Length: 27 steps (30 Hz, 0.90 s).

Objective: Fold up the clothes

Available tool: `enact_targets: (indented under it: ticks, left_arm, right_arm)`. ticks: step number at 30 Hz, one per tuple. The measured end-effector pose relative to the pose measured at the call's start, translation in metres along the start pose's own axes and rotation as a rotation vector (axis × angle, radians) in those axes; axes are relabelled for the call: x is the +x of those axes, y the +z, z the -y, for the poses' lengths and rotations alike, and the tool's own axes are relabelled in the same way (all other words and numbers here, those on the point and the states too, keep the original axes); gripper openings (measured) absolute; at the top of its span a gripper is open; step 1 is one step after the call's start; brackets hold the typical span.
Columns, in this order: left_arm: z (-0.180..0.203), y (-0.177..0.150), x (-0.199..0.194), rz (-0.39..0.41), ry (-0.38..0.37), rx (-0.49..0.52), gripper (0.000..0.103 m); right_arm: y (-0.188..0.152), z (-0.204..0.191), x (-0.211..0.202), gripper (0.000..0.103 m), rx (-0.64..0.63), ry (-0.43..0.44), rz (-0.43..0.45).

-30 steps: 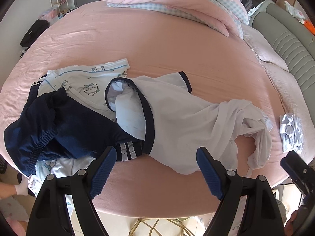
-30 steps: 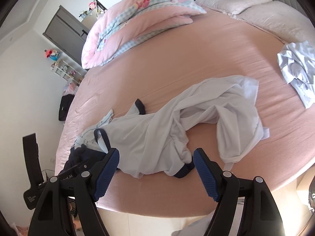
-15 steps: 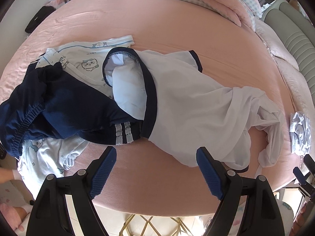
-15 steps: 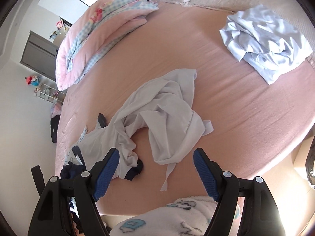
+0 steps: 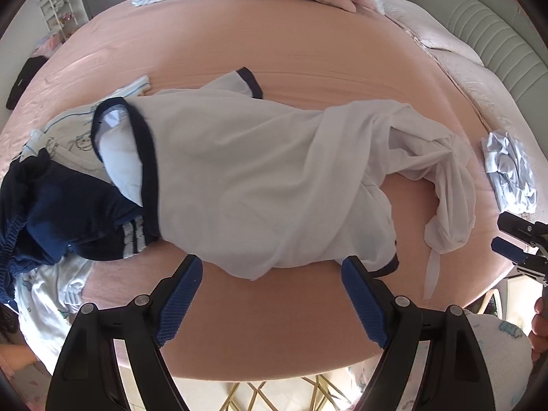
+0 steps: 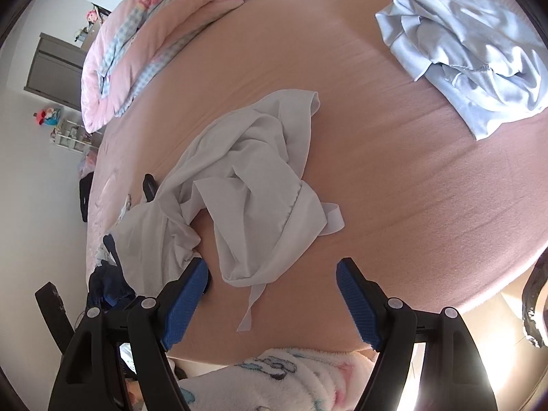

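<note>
L gripper point(image 5: 270, 294): jaws wide apart, nothing betw. pads, hovering over bed edge just short of the white shirt's near hem. R gripper point(image 6: 272, 296): same, spread and empty; its left pad sits just beside a dark cuff at the shirt's bunched end, touching or not we can't tell.

White shirt point(image 5: 260, 178), navy trim, lies crumpled across the near part of the pink sheet point(image 5: 301, 51). Collar end overlaps a navy garment point(image 5: 58, 215) and a pale printed piece point(image 5: 73, 130) on the left of the L view. Far end is twisted into a rope-like bunch point(image 6: 260, 185) w/ a thin tie strap point(image 6: 251, 303) trailing toward us.

Handling, our judgement: thin, light, limp knit; no stiffness, will sag and drag whatever it overlaps. Sheet looks slightly grippy, so sliding may wrinkle it more; lift rather than pull.

Where to grip: near hem edge for L, prob. close to the trimmed sleeve cuff point(image 5: 387, 267), where the band gives a thicker bite. R should take the bunched end at a seam, not the strap, which would just pull loose cloth.

Risk: pinching sheet along w/ shirt; dragging navy garment too.

Farther off: crumpled light-blue garment point(image 6: 469, 44), well apart. Beyond, pink quilt point(image 6: 161, 34) at the far side.
</note>
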<state>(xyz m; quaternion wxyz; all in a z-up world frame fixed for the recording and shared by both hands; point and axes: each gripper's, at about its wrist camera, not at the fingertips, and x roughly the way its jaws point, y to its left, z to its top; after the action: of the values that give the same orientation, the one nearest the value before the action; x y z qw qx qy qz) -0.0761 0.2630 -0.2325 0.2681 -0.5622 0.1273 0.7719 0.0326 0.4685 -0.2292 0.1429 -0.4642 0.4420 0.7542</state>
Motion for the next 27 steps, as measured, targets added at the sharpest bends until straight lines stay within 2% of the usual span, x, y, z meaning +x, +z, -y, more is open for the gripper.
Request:
enact_targets:
  ticks: [3,10,13,20,23,25,27]
  left_arm:
    - [0.019,-0.001,0.007,-0.017,-0.005,0.046,0.083]
    - [0.047,0.002,0.020,-0.065,-0.051,0.087,0.083]
    - [0.050,0.004,0.027,-0.070,-0.077,0.065,0.083]
    - [0.044,0.009,0.051,-0.094,-0.080,-0.034,0.083]
    - [0.048,0.009,0.058,-0.098,-0.049,-0.020,0.083]
    - [0.056,0.008,0.064,-0.103,-0.011,0.034,0.085]
    - [0.066,0.005,0.070,-0.113,0.026,0.106,0.094]
  right_arm:
    - [0.004,0.003,0.010,0.077,0.011,0.028,-0.035]
    - [0.010,0.007,0.038,0.077,0.000,-0.010,-0.117]
    - [0.011,0.007,0.044,0.077,0.005,-0.001,-0.125]
    - [0.018,0.007,0.049,0.077,0.008,0.044,-0.097]
    - [0.021,0.007,0.052,0.077,0.016,0.061,-0.090]
    - [0.024,0.007,0.053,0.077,0.019,0.085,-0.080]
    - [0.025,0.007,0.056,0.077,0.019,0.099,-0.076]
